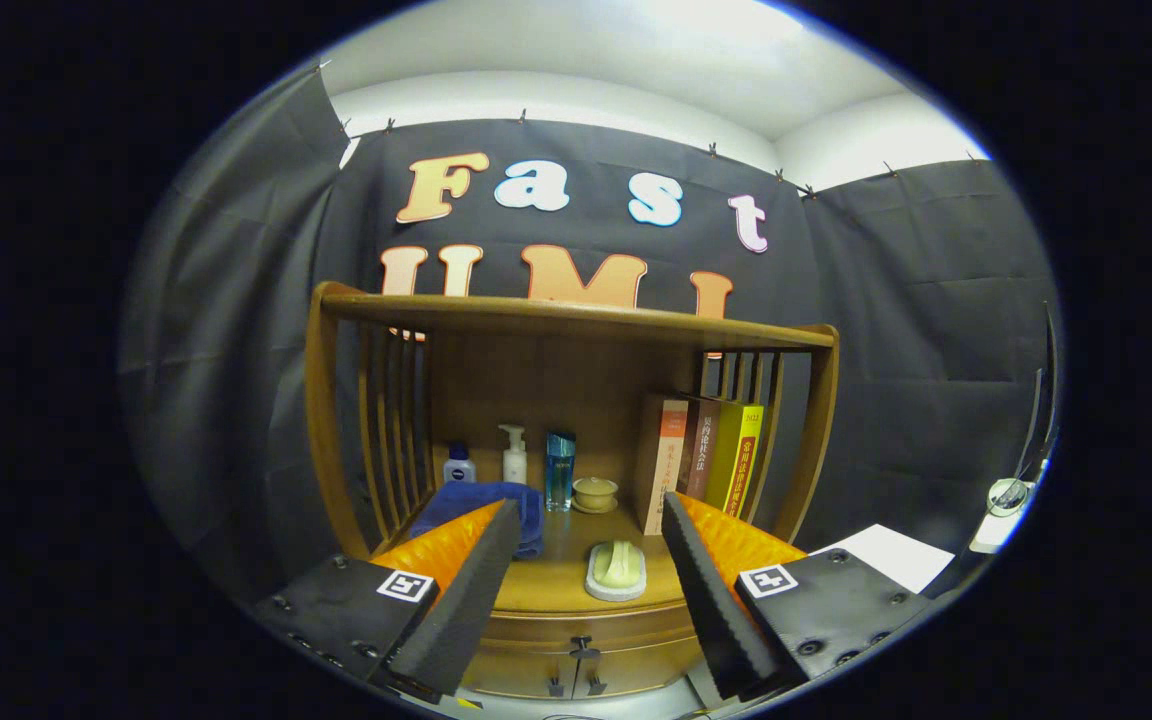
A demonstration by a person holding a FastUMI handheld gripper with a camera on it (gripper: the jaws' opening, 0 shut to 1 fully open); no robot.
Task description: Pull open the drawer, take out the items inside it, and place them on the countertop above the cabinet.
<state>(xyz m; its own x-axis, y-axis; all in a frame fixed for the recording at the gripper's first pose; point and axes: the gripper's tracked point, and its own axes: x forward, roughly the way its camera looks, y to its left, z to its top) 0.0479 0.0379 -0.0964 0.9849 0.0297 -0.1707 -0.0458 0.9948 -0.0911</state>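
A wooden cabinet (576,330) stands ahead against the booth wall. Its drawer front (581,660) is closed, and small dark handles (582,650) show low between my fingers. The countertop (561,580) above the drawer lies just ahead of the fingertips. On it rests a pale soap in a white dish (616,570), between the fingers and slightly beyond them. My gripper (591,525) hangs open in front of the cabinet with nothing between its fingers. The drawer's contents are hidden.
A folded blue towel (481,505) lies behind the left finger. Further back stand a small white-capped bottle (458,465), a pump bottle (514,455), a blue bottle (560,470) and a lidded bowl (595,493). Several books (701,460) stand upright at the right.
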